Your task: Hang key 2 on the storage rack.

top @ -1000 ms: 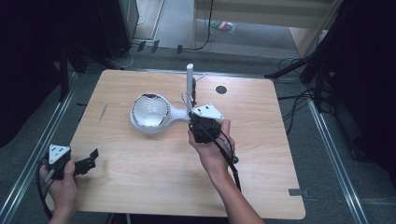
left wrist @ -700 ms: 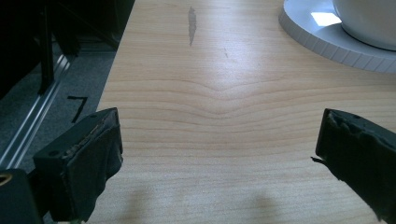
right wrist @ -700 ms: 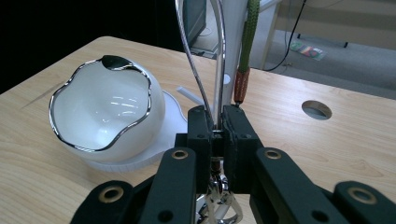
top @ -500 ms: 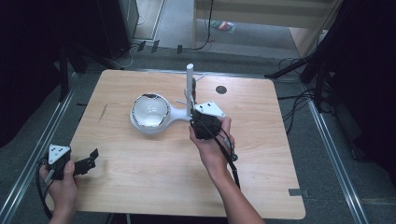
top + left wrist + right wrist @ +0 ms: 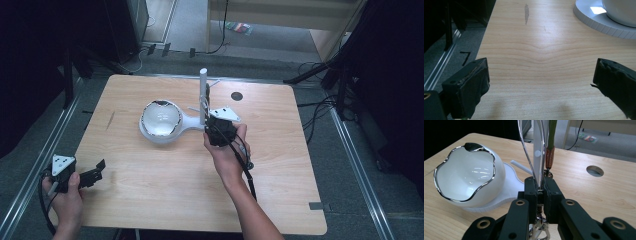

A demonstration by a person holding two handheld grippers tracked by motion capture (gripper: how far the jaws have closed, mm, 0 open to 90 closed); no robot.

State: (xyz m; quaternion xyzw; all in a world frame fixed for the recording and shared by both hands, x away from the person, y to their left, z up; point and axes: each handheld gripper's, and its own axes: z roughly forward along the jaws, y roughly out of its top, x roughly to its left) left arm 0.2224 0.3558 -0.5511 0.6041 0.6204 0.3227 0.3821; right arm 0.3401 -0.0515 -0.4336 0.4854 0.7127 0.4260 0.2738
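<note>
The right gripper (image 5: 541,192) has its black fingers (image 5: 531,195) pressed together, pinching a thin silver wire loop (image 5: 524,147) that rises between them; a small metal clasp (image 5: 539,227) hangs below the pinch. In the high view this gripper (image 5: 216,131) sits near the middle of the wooden table (image 5: 150,200), held in the person's right hand (image 5: 227,152), just right of a white stand (image 5: 172,131). The stand has a round base, and on it rests a white bowl (image 5: 466,182) with a wavy silver rim. A white upright post (image 5: 203,95) rises from the narrow end of the base, touching or nearly touching the gripper's far side. Beside the post in the right gripper view hangs a green cord with an orange end (image 5: 549,157), just right of the wire loop; whether it joins the clasp I cannot tell. A round hole (image 5: 236,96) lies in the table farther right.

The left gripper (image 5: 90,175) is at the near left edge of the table, well apart from the stand, held in the left hand (image 5: 65,197). Its fingers (image 5: 467,90) are spread wide over bare wood with nothing between them, and the base's rim (image 5: 599,23) shows far right
</note>
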